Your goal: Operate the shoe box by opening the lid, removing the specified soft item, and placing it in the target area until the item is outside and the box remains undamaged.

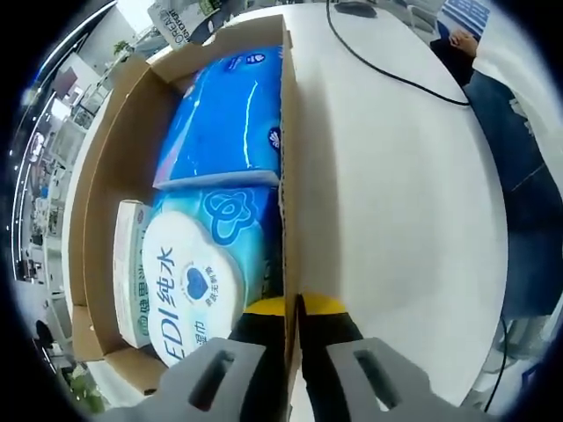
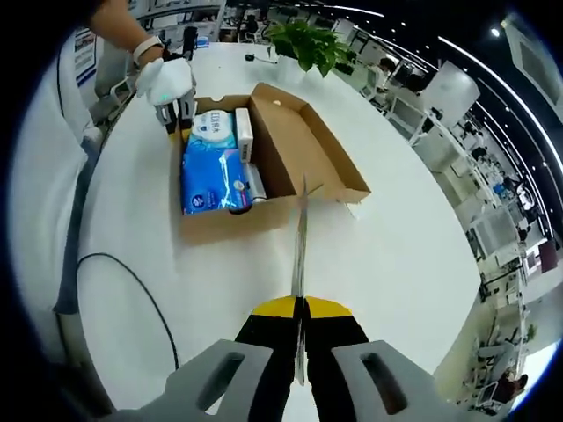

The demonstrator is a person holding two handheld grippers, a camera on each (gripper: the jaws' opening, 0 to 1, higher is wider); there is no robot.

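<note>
The cardboard shoe box (image 1: 288,132) stands open on the white table. Inside lie a blue tissue pack (image 1: 229,114), a wet-wipe pack with a round white lid (image 1: 193,272) and a slim white carton (image 1: 130,264). My left gripper (image 1: 293,321) is shut on the box's side wall, one jaw inside and one outside. In the right gripper view the box (image 2: 229,224) sits farther off, its lid (image 2: 308,149) folded back to the right. A gloved hand (image 2: 163,81) holds the left gripper (image 2: 180,110) at the far wall. My right gripper (image 2: 299,325) is shut on a thin sheet (image 2: 301,255) seen edge-on.
A black cable (image 2: 132,272) curls over the table (image 2: 413,264) on the near left of the box. A potted plant (image 2: 308,44) stands beyond the box. A person's dark clothing (image 1: 519,176) lines the table's edge. Open tabletop lies right of the box.
</note>
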